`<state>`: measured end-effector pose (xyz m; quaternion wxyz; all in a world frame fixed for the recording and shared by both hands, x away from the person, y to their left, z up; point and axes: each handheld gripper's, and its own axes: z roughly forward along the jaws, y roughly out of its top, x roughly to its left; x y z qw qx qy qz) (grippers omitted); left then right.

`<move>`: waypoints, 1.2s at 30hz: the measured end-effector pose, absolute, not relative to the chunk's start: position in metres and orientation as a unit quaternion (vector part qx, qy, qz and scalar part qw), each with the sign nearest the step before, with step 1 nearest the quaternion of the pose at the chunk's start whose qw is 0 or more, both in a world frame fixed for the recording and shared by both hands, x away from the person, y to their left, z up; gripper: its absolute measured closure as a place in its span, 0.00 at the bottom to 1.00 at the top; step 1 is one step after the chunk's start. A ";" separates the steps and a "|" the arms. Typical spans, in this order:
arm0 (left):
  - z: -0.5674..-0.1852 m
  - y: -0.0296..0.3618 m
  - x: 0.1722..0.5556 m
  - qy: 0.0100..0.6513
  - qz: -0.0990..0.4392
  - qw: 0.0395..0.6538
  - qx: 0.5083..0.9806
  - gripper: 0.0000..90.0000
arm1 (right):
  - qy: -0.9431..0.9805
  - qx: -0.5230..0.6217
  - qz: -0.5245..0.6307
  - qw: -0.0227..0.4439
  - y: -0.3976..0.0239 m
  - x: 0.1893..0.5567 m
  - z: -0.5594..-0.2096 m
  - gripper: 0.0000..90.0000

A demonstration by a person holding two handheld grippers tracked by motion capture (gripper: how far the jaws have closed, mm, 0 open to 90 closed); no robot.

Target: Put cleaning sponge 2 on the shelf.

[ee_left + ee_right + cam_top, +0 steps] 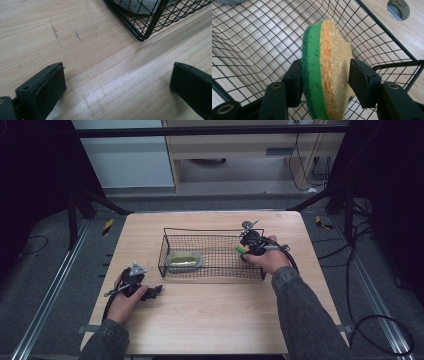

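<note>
Over the wire basket [257, 45] the right gripper [325, 82] squeezes a sponge [327, 70], not yet dropped; one sponge [184, 259] lies inside, and the left gripper [117, 85] gapes empty.

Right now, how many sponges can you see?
2. A green-and-yellow sponge sits between the right gripper pads over the wire basket; another sponge lies in the basket's left end.

A light wooden table [210, 320] stands on grey floor [45, 270], with pale cabinets [240, 150] behind.
</note>
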<state>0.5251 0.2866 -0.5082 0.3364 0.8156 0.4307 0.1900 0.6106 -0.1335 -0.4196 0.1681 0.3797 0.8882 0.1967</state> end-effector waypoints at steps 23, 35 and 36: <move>-0.508 0.286 0.526 0.431 0.190 0.337 0.816 0.00 | 0.891 0.373 0.209 0.154 -0.131 0.599 -0.413 0.46; -0.508 0.286 0.526 0.431 0.190 0.337 0.815 0.00 | 0.889 0.376 0.213 0.152 -0.134 0.596 -0.407 0.46; -0.508 0.286 0.526 0.431 0.190 0.336 0.816 0.00 | 0.889 0.374 0.214 0.154 -0.135 0.596 -0.407 0.45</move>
